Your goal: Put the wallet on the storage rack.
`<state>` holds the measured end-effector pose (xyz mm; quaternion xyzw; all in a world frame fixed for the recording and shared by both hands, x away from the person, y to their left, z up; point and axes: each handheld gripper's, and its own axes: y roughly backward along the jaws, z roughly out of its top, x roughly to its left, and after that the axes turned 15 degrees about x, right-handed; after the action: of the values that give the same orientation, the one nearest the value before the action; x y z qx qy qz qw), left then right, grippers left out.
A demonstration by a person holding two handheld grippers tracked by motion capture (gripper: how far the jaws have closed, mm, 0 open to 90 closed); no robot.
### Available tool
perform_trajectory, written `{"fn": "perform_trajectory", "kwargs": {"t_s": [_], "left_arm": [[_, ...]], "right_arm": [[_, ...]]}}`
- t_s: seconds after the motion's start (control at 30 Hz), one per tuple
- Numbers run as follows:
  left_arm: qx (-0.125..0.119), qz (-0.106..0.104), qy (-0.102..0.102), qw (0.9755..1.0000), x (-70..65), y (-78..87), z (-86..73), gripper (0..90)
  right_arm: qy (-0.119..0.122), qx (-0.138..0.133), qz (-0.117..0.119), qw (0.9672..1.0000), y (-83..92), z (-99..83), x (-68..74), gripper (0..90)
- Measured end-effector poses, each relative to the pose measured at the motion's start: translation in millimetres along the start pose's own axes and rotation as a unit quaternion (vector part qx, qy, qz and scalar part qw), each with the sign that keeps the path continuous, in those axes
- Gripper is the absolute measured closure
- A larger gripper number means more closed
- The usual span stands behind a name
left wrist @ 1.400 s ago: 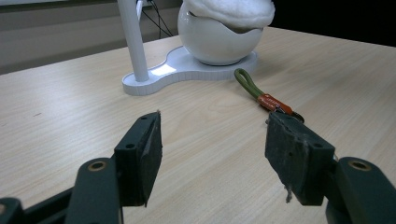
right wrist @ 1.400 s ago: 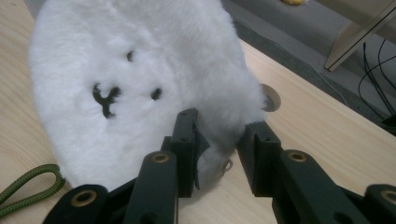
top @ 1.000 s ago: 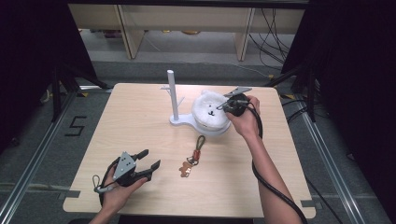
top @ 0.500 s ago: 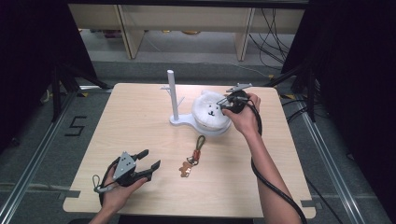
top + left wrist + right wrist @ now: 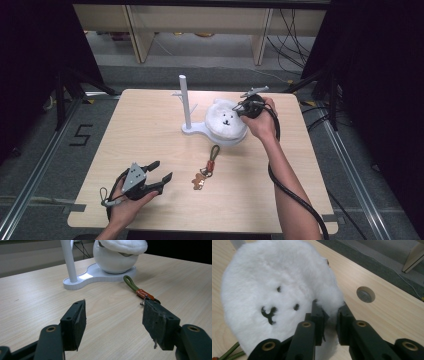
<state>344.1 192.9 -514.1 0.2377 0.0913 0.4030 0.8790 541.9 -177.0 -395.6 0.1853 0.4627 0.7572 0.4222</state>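
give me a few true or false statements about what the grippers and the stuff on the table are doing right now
1. The right gripper is shut on an edge of the white plush face. True.
2. The left gripper holds the keychain. False: its jaws stand open with nothing between them, and the keychain lies on the table.
3. The plush face sits on top of a round white bowl-shaped stand. True.
4. The white post lies flat on the table. False: it stands upright on the white base beside the bowl.
5. The keychain's loop is green. True.
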Motion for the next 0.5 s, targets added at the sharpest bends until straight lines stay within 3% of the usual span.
{"fn": "perform_trajectory", "kwargs": {"t_s": [0.1,0.13,0.17,0.2,0.27,0.3,0.4,0.5], "left_arm": [[-0.005,-0.004,0.005,1.0000,-0.5,-1.5,-0.5,35.1],[-0.005,-0.004,0.004,1.0000,-0.6,-1.5,-0.5,35.0],[-0.005,-0.004,0.004,1.0000,-0.6,-1.5,-0.5,35.0],[-0.005,-0.004,0.004,1.0000,-0.6,-1.3,-0.3,35.0],[-0.005,-0.004,0.005,1.0000,-0.7,-1.3,-0.3,35.0],[-0.005,-0.004,0.005,1.0000,-0.6,-1.5,-0.4,35.0],[-0.004,-0.004,0.004,1.0000,-0.6,-1.6,-0.5,35.0],[-0.006,-0.006,0.003,1.0000,-1.2,-1.3,-0.5,35.0]], "right_arm": [[-0.005,-0.005,0.008,0.9999,3.1,-0.4,2.0,82.7],[-0.017,-0.021,0.013,0.9995,5.6,-1.1,2.1,83.2],[-0.017,-0.021,0.013,0.9995,5.6,-1.1,2.1,83.2],[-0.032,-0.042,0.019,0.9984,10.0,-0.7,2.6,83.4],[-0.034,-0.055,0.013,0.9978,11.0,0.2,2.4,83.4],[-0.041,-0.081,0.014,0.9958,15.0,3.2,0.4,83.4],[-0.066,-0.101,0.014,0.9925,15.0,5.9,1.7,83.2],[-0.072,-0.100,0.011,0.9924,10.3,5.1,1.3,82.9]]}}
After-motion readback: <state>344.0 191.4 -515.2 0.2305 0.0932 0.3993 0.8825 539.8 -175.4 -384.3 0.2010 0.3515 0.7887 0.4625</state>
